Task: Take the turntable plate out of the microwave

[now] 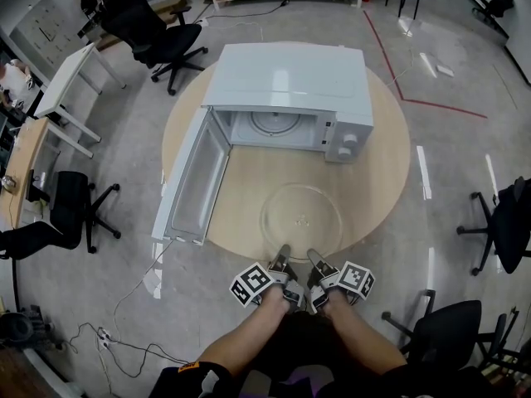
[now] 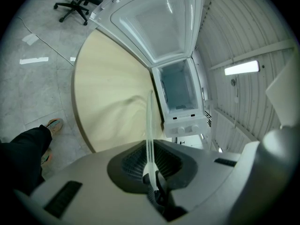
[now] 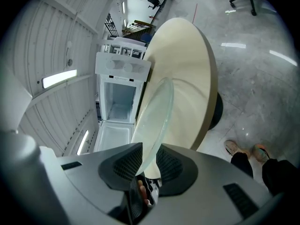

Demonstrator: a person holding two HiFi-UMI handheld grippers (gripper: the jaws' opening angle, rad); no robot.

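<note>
Left gripper (image 1: pixel 283 252): jaws pinched shut on the near rim of the clear round glass turntable plate (image 1: pixel 300 219).
Right gripper (image 1: pixel 314 257): jaws clamped on the same rim, just beside.
Plate: on the round pale wooden worktop (image 1: pixel 249 172), in front of the white microwave (image 1: pixel 286 77), whose door (image 1: pixel 197 181) is open.

No legible text, brand, number or sign was found in any view.

- The cubes on the left gripper (image 1: pixel 284 254) and the right gripper (image 1: pixel 314 257) carried black-and-white square marker patterns. These were coded blocks, not characters.
- The control panel (image 1: pixel 353 131) of the microwave (image 1: pixel 286 77) showed two knobs. Both gripper views also picked up small dark marks beside the knobs, but they were too small to be read as print.
- The microwave casing and door showed plain white surfaces — no badge or model plate could be made out.
</note>
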